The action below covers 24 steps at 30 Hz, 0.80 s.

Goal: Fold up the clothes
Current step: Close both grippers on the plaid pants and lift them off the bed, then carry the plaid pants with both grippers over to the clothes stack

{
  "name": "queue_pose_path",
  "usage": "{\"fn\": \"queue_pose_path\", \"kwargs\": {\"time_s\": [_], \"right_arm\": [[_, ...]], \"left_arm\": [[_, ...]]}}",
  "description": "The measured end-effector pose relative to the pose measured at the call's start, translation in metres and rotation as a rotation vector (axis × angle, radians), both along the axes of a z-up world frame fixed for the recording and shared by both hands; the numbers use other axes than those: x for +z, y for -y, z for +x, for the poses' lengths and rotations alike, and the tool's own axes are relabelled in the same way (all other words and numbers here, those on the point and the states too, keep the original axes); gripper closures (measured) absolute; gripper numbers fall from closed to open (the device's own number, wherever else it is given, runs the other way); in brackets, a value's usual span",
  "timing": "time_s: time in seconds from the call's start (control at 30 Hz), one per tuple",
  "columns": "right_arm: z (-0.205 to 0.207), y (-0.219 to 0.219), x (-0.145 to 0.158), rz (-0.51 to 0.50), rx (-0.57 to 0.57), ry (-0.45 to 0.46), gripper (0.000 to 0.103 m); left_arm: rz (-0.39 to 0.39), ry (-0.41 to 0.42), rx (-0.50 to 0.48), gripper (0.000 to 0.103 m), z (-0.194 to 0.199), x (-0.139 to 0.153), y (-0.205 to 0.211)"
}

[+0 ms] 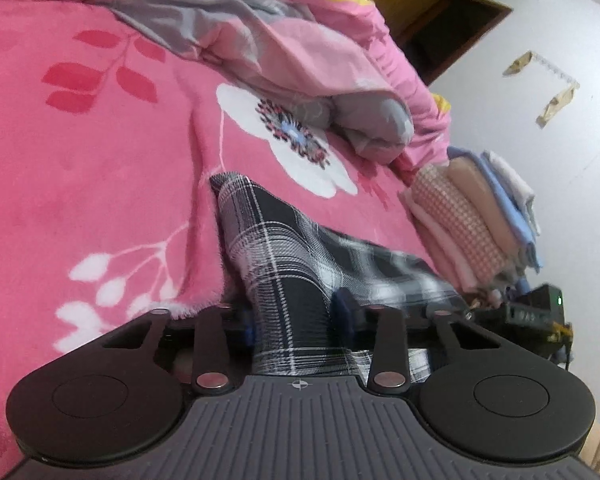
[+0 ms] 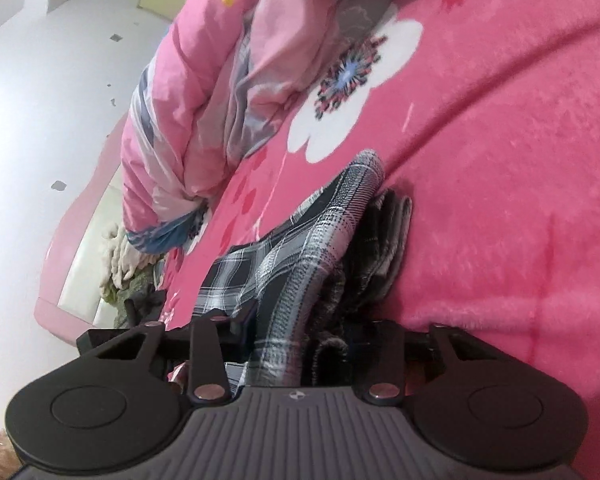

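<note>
both grippers have hold of the same plaid cloth (image 1: 284, 248), black and white checked, which sits low over the pink blanket (image 1: 100, 160) on the bed. the left gripper (image 1: 296, 320) has its jaws pinched on a bunched edge of the cloth, which runs straight down between the fingers, and the right gripper (image 2: 300, 332) is likewise closed on a gathered fold of it. holding two separate spots like this lets the person keep the fabric spread and taut between the hands, so an edge can be carried over as one line rather than sagging. in the right wrist view the cloth already looks doubled, with darker layers tucked under the lifted part, so some folding seems to be in it, though how far along that is cannot be settled from here. a stack of folded clothes (image 1: 472, 220) rests at the bed's edge just beyond, likely kept clear of the working area. a rumpled quilt (image 2: 204, 100) is pushed to the far side.
</note>
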State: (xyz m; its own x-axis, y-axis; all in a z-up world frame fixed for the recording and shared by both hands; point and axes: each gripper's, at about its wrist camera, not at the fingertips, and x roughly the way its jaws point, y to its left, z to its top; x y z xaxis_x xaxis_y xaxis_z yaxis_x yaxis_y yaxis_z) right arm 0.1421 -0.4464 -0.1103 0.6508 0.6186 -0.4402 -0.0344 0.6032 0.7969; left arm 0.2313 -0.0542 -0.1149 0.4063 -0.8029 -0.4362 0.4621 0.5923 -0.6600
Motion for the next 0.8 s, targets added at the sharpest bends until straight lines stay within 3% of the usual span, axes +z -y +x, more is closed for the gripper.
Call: {"fn": "queue_pose_path", "kwargs": {"time_s": [0.17, 0.4, 0.63, 0.8], "right_arm": [[-0.022, -0.024, 0.028, -0.175, -0.045, 0.116, 0.069], [-0.070, -0.055, 0.081, -0.378, -0.076, 0.288, 0.071], [-0.151, -0.064, 0.114, -0.440, -0.218, 0.450, 0.072], [-0.220, -0.045, 0.140, -0.474, -0.339, 0.557, 0.073]], "left_arm": [[-0.009, 0.091, 0.021, 0.084, -0.018, 0.014, -0.002], [0.006, 0.285, 0.050, 0.086, -0.064, 0.054, -0.004], [-0.006, 0.483, 0.009, 0.087, -0.135, 0.110, 0.006], [-0.043, 0.545, -0.082, 0.087, -0.173, 0.142, 0.036]]}}
